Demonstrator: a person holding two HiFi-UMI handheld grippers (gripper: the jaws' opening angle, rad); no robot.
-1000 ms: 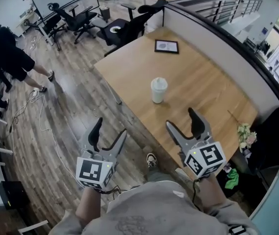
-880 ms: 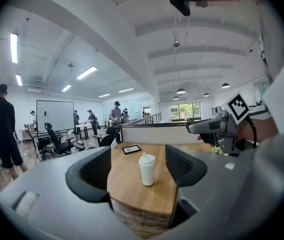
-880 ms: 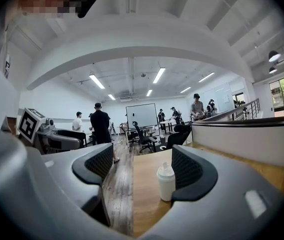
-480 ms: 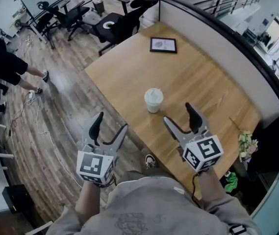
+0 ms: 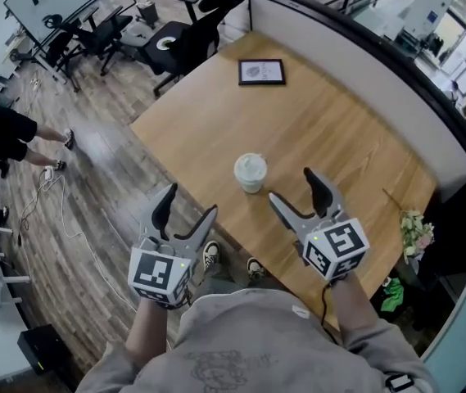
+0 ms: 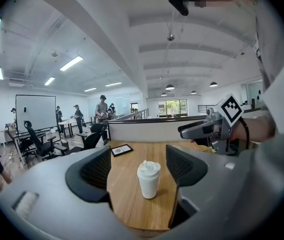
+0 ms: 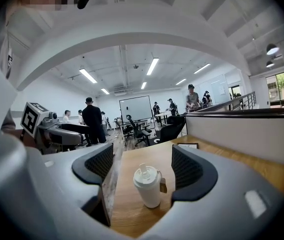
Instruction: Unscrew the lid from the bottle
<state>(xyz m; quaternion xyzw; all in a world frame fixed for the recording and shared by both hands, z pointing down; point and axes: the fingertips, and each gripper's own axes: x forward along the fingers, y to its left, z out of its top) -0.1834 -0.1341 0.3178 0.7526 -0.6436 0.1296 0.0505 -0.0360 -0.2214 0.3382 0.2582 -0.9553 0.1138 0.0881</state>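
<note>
— Bottle (image 5: 251,173) first: where is it standing?

— Upright on the wooden desk (image 5: 323,121), near the edge closest to the person, with its white lid (image 5: 251,165) on top.

— And the two tools?

— The left tool (image 5: 188,203) is held just off the desk's near edge, over the floor. Its jaws are spread wide and grip nothing. The right tool (image 5: 293,187) is over the desk, just to the right of the bottle. Its jaws are also spread and grip nothing.

— Is either one touching it?

— No, both are apart from it. The bottle stands out beyond the jaw tips, and each tool's own camera frames it in the gap between its jaws.

— Anything else on the desk?

— A dark-framed picture (image 5: 261,71) lies toward the far end, well apart from the bottle. A small bunch of pale flowers (image 5: 413,228) sits by the right-hand corner. Black office chairs (image 5: 187,43) stand past the far end.
</note>
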